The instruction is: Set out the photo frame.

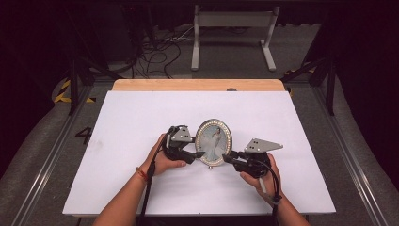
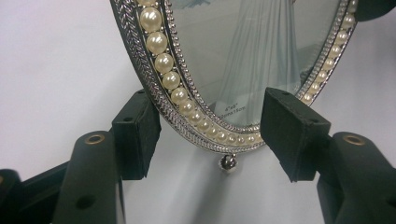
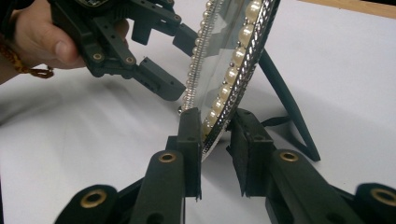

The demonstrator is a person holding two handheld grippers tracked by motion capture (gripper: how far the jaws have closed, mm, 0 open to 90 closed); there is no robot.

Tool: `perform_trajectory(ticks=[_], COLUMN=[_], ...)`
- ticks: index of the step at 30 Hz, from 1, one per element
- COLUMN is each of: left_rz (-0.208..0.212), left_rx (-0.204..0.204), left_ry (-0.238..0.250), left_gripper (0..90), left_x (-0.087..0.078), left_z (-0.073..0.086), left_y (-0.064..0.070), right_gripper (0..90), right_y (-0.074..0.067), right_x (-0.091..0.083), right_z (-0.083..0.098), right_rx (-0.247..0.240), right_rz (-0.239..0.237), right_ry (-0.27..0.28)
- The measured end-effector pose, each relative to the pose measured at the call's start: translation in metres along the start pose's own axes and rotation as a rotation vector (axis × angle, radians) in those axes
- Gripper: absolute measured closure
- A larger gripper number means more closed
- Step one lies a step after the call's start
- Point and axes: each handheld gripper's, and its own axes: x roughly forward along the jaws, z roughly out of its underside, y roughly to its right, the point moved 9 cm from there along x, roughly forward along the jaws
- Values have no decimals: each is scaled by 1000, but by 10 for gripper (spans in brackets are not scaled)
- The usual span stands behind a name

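Oval frame (image 1: 214,142) between both tongs

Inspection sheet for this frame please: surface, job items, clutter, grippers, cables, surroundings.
Surface: white table top, wooden strip at its far edge.
Job's things: oval silver pearl-rimmed photo frame, upright on its black rear strut.
Clutter: nothing seen.
Grippers: left gripper open, jaws either side of the frame's lower edge; right gripper shut on the frame's rim.
Cables: black cable trails from each gripper.
Surroundings: dark room, grey stand, floor wires.
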Motion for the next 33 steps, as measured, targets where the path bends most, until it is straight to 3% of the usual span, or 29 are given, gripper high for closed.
perform_trajectory(ticks=[7, 15, 16, 19, 21, 27, 33], left_rz=[-33, -34, -38, -41, -33, -39, -61], left_rx=[16, 16, 12, -23, -36, -45, -43], left_ry=[-8, -39, -29, 61, 87, 119, 112], left_gripper=[422, 386, 377, 367, 374, 402, 457], left_x=[-8, -11, -11, -19, -21, -19, -20], left_z=[7, 12, 11, 2, -1, -5, -4], left_y=[3, 7, 7, 3, 3, 3, 1], right_gripper=[745, 750, 750, 748, 746, 728, 744], right_y=[3, 6, 6, 5, 5, 5, 6], right_x=[3, 7, 8, 8, 8, 5, 4], right_z=[-4, -8, -9, -9, -8, -5, -4], right_rx=[25, 24, 21, 13, 17, 33, 49], right_rz=[10, 44, 44, 57, 60, 73, 80], right_ry=[12, 21, 24, 27, 32, 43, 51])
